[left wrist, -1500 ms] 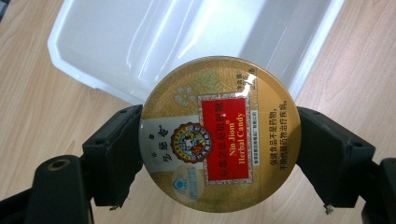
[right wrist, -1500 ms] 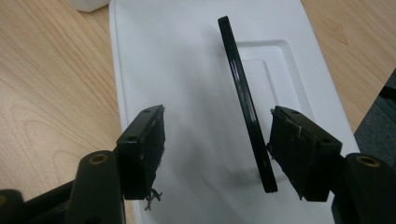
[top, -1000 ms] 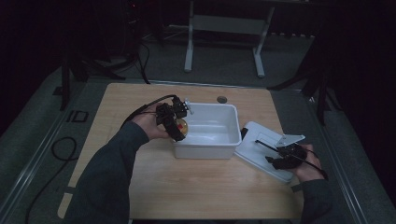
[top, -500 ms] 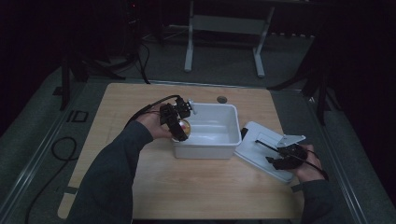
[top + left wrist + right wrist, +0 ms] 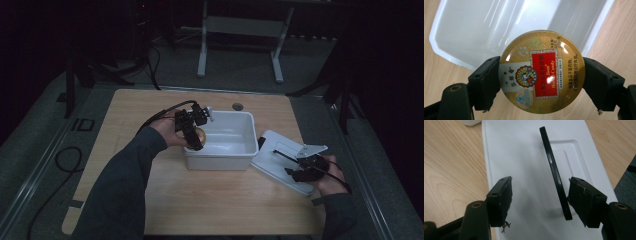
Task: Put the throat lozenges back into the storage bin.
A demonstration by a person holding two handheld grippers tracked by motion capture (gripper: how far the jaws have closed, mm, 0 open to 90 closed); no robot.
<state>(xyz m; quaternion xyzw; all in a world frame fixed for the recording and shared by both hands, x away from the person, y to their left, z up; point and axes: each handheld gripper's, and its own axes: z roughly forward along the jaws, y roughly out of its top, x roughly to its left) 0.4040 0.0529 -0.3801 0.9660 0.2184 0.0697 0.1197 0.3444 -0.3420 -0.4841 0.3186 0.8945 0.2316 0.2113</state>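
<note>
The person's left gripper (image 5: pixel 194 131) is up over the left end of the white tub (image 5: pixel 235 152), which sits about mid-table on the wooden table (image 5: pixel 145 107). Its jaws are closed on a round gold tin (image 5: pixel 541 71), one jaw at each side of the rim, so the tin is clamped across its width. In the left gripper view the tin's printed lid faces the camera: a red panel with gold lettering, a round emblem beside it, a pale patch with dark characters. Behind the tin lies the tub's open inside, and wood shows past the tub's rim on both sides. From the high view the tin (image 5: pixel 199 135) hangs just over the tub's left rim, clear of the table; I can't tell whether it touches the tub.

Over to the right, the right gripper (image 5: pixel 304 170) is held low over the white lid (image 5: pixel 272 155), which lies flat on the table just right of the tub, tilted at an angle to it. Its jaws stand wide apart, holding nothing. In the right gripper view a thin black strip (image 5: pixel 554 172) runs across the lid between the jaws, close against the right-hand jaw; whether they touch I can't make out. The lid (image 5: pixel 519 165) has a shallow rectangular recess pressed into it
</note>
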